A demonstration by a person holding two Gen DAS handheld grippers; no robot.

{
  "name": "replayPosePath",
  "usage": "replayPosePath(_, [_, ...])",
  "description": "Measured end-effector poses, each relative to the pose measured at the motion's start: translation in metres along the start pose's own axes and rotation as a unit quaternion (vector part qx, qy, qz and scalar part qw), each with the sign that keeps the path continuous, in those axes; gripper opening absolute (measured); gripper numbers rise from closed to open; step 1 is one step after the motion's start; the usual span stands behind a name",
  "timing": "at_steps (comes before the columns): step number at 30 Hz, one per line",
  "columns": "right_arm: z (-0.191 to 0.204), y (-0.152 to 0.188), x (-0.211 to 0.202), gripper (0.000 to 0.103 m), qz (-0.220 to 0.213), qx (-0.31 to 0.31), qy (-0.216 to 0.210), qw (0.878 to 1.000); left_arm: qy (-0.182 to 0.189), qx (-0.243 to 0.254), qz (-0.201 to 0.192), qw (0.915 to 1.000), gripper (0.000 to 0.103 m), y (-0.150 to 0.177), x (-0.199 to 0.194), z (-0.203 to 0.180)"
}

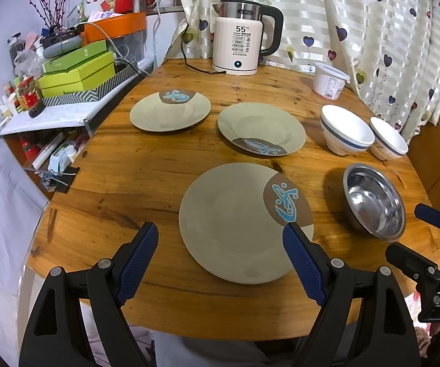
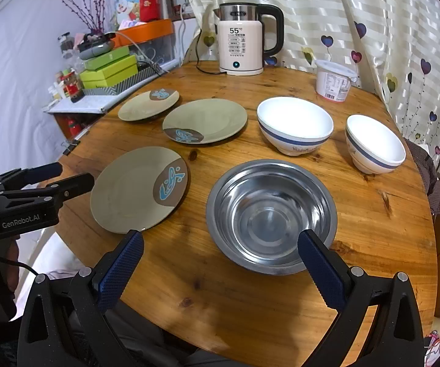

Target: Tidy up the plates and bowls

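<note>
Three beige plates with a blue fish mark lie apart on the round wooden table (image 1: 122, 183): a near plate (image 1: 238, 223), a middle plate (image 1: 259, 127) and a far left plate (image 1: 168, 111). A steel bowl (image 2: 269, 211) sits near the front right. Two white bowls with a blue band (image 2: 295, 124) (image 2: 374, 143) stand behind it. My left gripper (image 1: 220, 232) is open and empty over the near plate's front edge. My right gripper (image 2: 220, 241) is open and empty over the steel bowl's near rim.
An electric kettle (image 1: 240, 39) and a white lidded tub (image 1: 330, 81) stand at the table's back. A cluttered shelf with green boxes (image 1: 73, 70) adjoins the left edge. A heart-print curtain (image 1: 388, 30) hangs behind and to the right.
</note>
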State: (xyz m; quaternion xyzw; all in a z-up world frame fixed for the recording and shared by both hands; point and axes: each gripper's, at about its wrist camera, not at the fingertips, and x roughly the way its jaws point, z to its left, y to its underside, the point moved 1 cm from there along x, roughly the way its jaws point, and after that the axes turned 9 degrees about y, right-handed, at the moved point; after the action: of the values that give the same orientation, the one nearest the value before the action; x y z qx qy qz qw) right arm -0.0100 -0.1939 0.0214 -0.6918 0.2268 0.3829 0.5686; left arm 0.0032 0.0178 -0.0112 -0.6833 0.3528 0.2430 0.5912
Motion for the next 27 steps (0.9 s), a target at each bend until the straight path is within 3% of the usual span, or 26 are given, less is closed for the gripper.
replayPosePath(27, [0.002, -0.004, 0.005, 0.102, 0.002, -0.001, 0.000, 1.000, -0.009, -0.002, 0.001, 1.0000, 0.084, -0.005, 0.010, 0.012])
